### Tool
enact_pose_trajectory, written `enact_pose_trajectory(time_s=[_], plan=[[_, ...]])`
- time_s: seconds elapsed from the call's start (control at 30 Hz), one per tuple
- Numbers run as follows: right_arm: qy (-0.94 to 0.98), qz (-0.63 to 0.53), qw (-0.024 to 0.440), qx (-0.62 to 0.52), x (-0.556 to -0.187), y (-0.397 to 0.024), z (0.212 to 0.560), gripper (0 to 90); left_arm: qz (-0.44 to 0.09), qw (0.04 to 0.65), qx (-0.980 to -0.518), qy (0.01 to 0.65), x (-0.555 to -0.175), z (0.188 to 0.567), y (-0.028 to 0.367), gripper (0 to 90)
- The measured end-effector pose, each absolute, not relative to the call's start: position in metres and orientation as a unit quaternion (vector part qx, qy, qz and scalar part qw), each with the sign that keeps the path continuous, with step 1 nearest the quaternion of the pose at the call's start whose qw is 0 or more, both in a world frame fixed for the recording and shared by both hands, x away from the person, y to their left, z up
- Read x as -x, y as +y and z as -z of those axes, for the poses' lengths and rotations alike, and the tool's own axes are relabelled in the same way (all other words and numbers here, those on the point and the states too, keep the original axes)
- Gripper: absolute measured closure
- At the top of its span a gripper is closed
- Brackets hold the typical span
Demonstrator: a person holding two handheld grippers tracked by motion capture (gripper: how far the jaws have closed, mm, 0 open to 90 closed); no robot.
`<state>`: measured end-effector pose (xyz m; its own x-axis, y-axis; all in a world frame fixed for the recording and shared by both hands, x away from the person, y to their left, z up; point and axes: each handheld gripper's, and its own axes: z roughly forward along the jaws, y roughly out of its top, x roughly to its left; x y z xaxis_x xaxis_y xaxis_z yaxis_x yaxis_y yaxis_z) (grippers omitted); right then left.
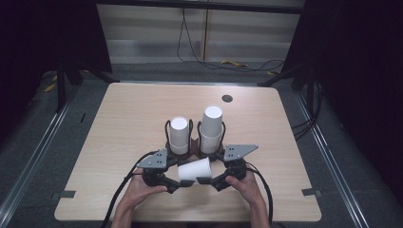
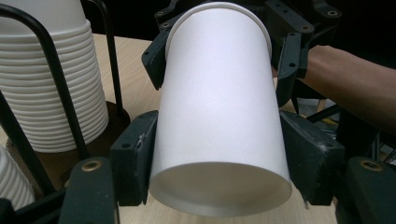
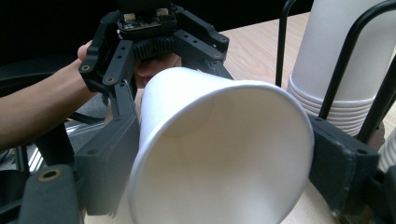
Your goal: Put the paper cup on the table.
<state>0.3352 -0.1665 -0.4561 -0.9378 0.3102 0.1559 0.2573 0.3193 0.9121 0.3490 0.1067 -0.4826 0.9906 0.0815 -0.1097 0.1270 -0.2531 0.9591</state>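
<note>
High view: single paper cup (image 1: pixel 194 169) lies sideways just in front of the cup rack (image 1: pixel 196 148), left gripper (image 1: pixel 177 184) clamping its base, right gripper (image 1: pixel 207 180) closed around its mouth end; handover underway, placement left

White paper cup (image 1: pixel 194 170): a single, plain, tapered cup, empty, lying on its side above the table near its front edge. The closed base points to the person's left, the open rolled rim to the right. It sits just in front of two racked cup stacks.
</note>
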Motion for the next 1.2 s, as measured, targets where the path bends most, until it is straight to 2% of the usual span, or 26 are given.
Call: enact_pose_trajectory(time_s=[0.23,0.5,0.63,0.87,1.0,1.2], plan=[[0.809,-0.562,0.025,-0.171,-0.333,-0.168,0.453,21.2,0.021,0.608,-0.79,0.072,-0.351,0.483,0.107,27.1],[0.806,-0.561,0.044,-0.184,-0.332,-0.172,0.45,22.2,0.006,0.6,-0.794,0.1,-0.353,0.482,0.11,14.3],[0.805,-0.556,0.056,-0.201,-0.33,-0.178,0.447,22.1,-0.031,0.594,-0.795,0.121,-0.351,0.485,0.113,15.3],[0.802,-0.552,0.071,-0.218,-0.329,-0.185,0.445,22.1,-0.064,0.595,-0.785,0.16,-0.349,0.49,0.119,15.5],[0.805,-0.54,0.08,-0.233,-0.329,-0.189,0.444,22.1,-0.115,0.595,-0.776,0.174,-0.343,0.494,0.121,15.4],[0.808,-0.531,0.087,-0.242,-0.327,-0.192,0.443,22.1,-0.148,0.616,-0.748,0.198,-0.34,0.5,0.125,15.4]])
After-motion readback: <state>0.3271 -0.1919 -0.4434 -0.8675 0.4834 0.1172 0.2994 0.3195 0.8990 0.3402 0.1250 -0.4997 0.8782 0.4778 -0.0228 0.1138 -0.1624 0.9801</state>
